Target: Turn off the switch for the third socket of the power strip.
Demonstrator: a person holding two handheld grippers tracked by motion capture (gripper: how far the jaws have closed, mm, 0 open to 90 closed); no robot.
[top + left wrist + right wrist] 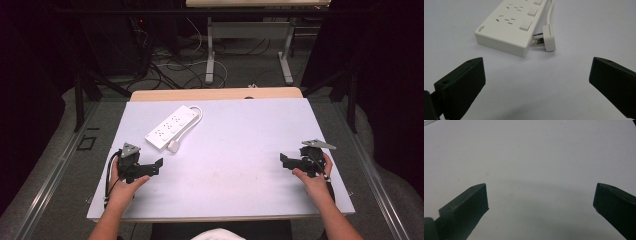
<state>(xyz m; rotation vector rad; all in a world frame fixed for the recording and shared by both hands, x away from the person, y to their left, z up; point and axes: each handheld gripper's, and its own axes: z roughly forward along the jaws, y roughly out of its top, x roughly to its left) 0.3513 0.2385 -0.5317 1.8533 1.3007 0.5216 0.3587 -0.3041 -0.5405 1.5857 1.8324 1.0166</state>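
The white power strip (171, 127) lies slantwise on the worktop (240, 150) just ahead of the left claw (159, 165), its plug (173, 146) nearest, while the right claw (283, 160) sits well apart; both claws spread empty.

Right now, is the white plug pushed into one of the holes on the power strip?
No, the plug lies loose on the table beside the power strip, its metal prongs bare.
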